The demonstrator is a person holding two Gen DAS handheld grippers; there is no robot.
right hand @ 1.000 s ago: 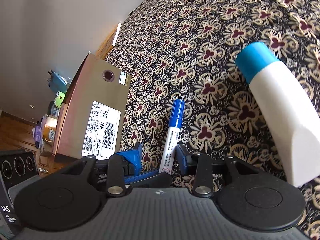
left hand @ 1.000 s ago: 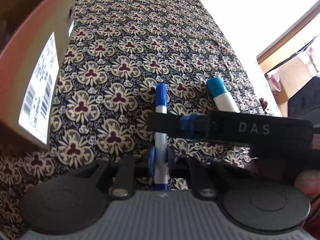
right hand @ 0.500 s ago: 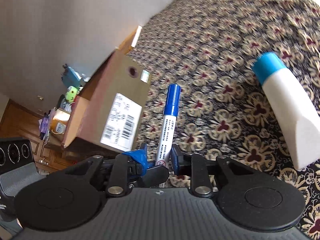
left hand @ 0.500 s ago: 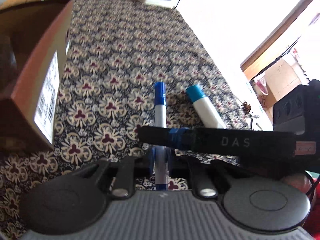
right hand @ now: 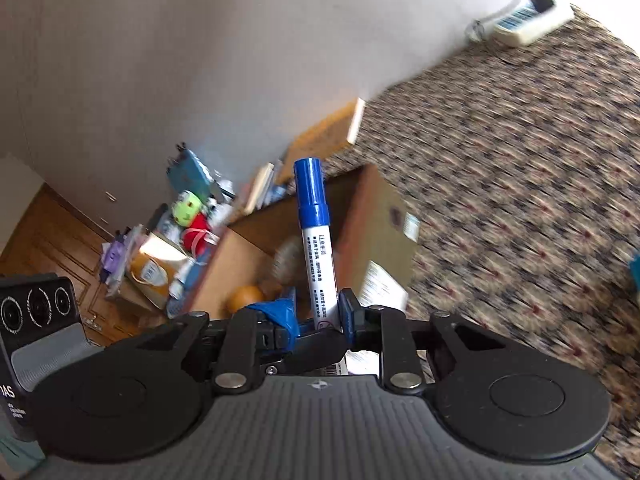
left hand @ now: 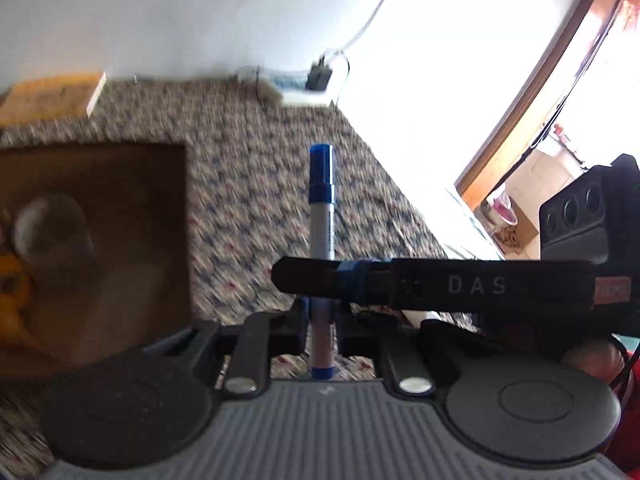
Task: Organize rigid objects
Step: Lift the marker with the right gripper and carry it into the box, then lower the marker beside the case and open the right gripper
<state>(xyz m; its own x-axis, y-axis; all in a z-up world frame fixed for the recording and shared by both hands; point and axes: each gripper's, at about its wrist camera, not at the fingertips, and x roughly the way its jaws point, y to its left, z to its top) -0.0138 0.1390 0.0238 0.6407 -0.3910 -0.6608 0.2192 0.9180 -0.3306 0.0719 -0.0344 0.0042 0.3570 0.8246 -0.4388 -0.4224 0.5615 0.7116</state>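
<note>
A blue-capped white marker point(left hand: 322, 216) stands out forward, held in the air above the patterned tablecloth point(left hand: 256, 184). My left gripper point(left hand: 321, 322) is shut on its lower barrel. My right gripper point(right hand: 320, 312) is shut on the same marker point(right hand: 316, 240), and its black finger point(left hand: 320, 280) crosses the left wrist view from the right. An open cardboard box point(left hand: 92, 240) lies to the left, with an orange object point(left hand: 12, 292) and a grey rounded object point(left hand: 52, 224) inside. The box shows behind the marker in the right wrist view point(right hand: 372, 240).
A white power strip with a black plug point(left hand: 308, 88) lies at the table's far edge by the wall. A wooden board point(left hand: 52, 98) lies at the far left. Clutter on a low stand point(right hand: 188, 220) sits beyond the box. Both views are motion-blurred.
Both grippers have lifted the marker off the tablecloth and tilted it up and towards the box. The white tube with a blue cap has dropped out of clear view.
</note>
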